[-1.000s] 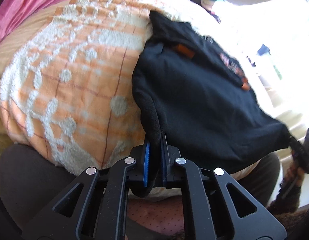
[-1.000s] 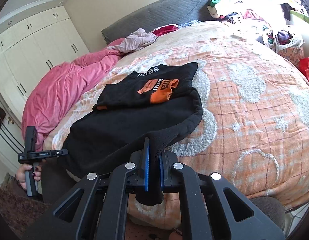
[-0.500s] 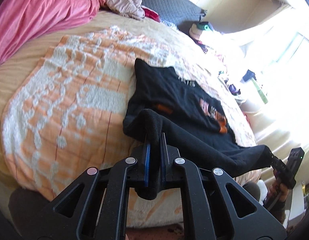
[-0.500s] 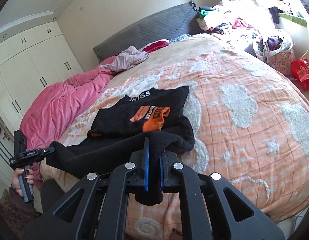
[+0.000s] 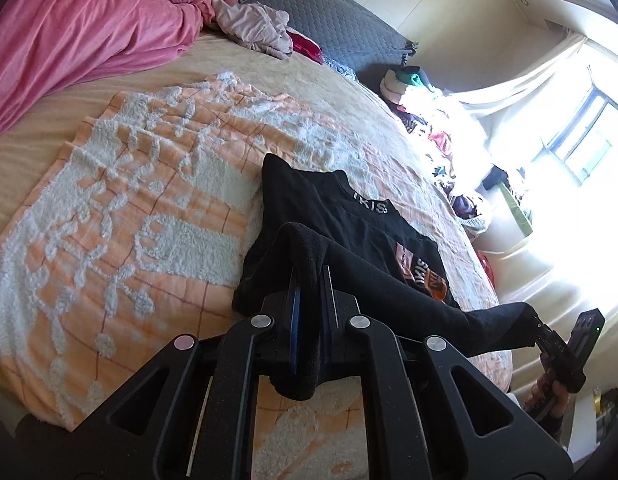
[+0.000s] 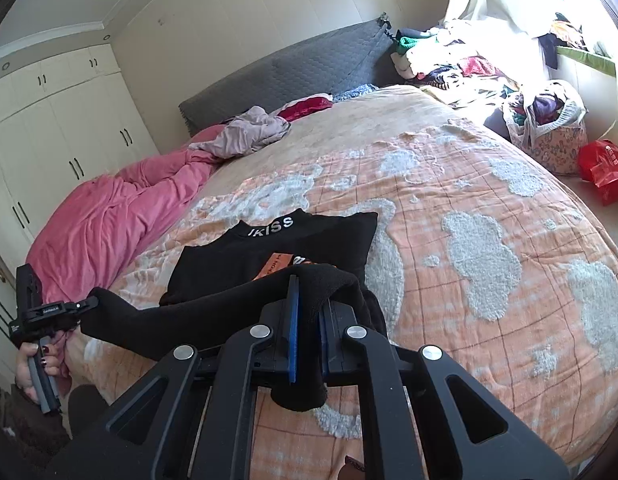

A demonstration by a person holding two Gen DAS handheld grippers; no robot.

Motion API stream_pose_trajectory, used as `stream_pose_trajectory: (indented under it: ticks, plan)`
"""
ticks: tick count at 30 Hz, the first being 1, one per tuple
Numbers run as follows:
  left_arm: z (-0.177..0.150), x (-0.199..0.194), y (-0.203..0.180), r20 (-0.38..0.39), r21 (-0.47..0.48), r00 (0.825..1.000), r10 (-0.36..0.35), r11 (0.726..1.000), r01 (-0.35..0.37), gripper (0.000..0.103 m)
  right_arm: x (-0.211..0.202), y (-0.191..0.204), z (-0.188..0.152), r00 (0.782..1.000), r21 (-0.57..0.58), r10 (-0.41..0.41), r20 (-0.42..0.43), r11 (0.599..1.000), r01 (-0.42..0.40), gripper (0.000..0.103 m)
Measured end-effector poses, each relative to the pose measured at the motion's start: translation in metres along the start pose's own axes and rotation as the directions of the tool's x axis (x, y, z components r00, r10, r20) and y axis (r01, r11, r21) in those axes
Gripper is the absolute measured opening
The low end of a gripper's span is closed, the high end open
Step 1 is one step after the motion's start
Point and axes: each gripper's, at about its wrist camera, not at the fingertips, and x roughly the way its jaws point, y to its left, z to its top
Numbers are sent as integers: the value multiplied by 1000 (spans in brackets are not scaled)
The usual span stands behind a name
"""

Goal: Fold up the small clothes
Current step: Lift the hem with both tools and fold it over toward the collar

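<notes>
The left claw [image 5: 309, 292] and the right claw [image 6: 307, 300] are each pinched tight on a bottom corner of the soft black top with orange print [image 5: 349, 224], lifting its hem above the fluffy orange and white blanket [image 6: 469, 220]. This looks like the fold-over step. Next, carry both corners up to the collar and lay them flat

- The black garment [image 6: 213, 312] I am stretching is covering most of the orange print [image 6: 275, 266] on the folded shirt [image 6: 309, 240].
- Window glare is washing out the clothes pile [image 5: 449, 128].
- My right hand [image 5: 549, 396] is getting cut off by the frame edge.
</notes>
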Motion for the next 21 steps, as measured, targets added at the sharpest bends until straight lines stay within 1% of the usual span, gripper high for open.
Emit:
stream_pose_trajectory:
  ticks: [14, 21]
  plan:
    - [30, 21, -2, 8, -36, 1000, -2, 999, 3, 2, 28, -6, 33, 1000, 27, -12, 7, 1000, 12, 7]
    - [49, 32, -3, 14, -43, 1000, 7, 999, -7, 2, 49, -13, 46, 999, 45, -34, -1, 998, 34, 7]
